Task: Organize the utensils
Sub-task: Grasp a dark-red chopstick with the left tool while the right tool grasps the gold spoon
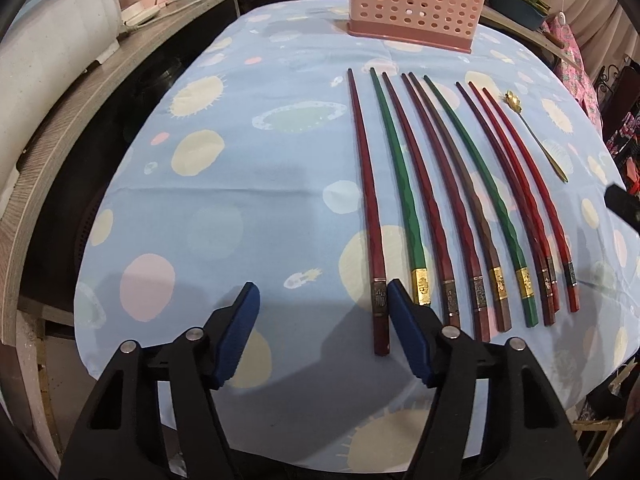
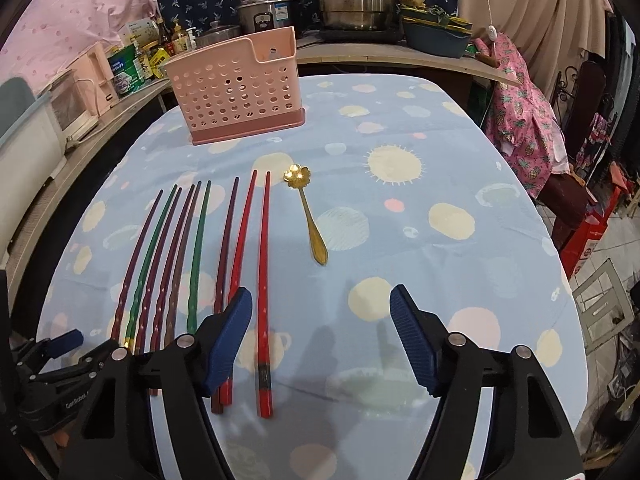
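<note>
Nine chopsticks lie side by side on the tablecloth, near the pink holder. Both claws, left gripper and right gripper, are part open, holding nothing. Pinch one stick near its fat end.

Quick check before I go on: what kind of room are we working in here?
Most likely a home kitchen or dining corner: stacked steel steamer pots and a rice cooker stand on the counter behind, with sauce bottles, and the cloth-covered table holds chopsticks.
</note>
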`<state>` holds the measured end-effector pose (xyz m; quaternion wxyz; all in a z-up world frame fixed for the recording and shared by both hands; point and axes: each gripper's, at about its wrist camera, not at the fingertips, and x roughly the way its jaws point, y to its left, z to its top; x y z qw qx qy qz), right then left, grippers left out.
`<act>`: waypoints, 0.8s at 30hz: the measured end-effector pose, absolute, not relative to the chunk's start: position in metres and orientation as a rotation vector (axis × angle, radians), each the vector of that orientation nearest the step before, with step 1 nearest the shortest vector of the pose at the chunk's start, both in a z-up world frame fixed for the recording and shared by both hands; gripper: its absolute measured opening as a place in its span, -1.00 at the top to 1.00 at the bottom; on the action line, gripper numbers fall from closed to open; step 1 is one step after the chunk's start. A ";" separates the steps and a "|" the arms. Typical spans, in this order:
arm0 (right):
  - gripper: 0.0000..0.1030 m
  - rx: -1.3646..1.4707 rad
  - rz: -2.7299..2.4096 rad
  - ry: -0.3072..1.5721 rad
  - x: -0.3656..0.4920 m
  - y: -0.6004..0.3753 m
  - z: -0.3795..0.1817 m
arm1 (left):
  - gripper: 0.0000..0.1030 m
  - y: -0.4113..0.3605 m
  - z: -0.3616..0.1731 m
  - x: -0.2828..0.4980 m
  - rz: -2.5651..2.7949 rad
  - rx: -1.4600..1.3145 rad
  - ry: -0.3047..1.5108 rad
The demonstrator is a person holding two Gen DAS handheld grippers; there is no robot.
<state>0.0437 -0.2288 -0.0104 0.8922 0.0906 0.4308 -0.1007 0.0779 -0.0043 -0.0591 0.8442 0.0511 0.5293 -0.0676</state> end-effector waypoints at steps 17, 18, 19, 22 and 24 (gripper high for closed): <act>0.59 0.260 -0.165 0.985 0.105 -0.250 -0.050 | 0.71 -0.001 -0.055 0.085 -0.192 0.052 1.169; 0.61 0.265 -0.162 0.990 0.106 -0.251 -0.052 | 0.72 -0.001 -0.055 0.085 -0.192 0.051 1.170; 0.64 0.269 -0.160 0.993 0.106 -0.251 -0.054 | 0.73 -0.001 -0.055 0.085 -0.192 0.051 1.172; 0.67 0.264 -0.158 0.988 0.107 -0.251 -0.054 | 0.76 -0.001 -0.055 0.086 -0.190 0.048 1.177; 0.67 0.260 -0.155 0.987 0.107 -0.251 -0.054 | 0.78 0.000 -0.055 0.087 -0.191 0.044 1.181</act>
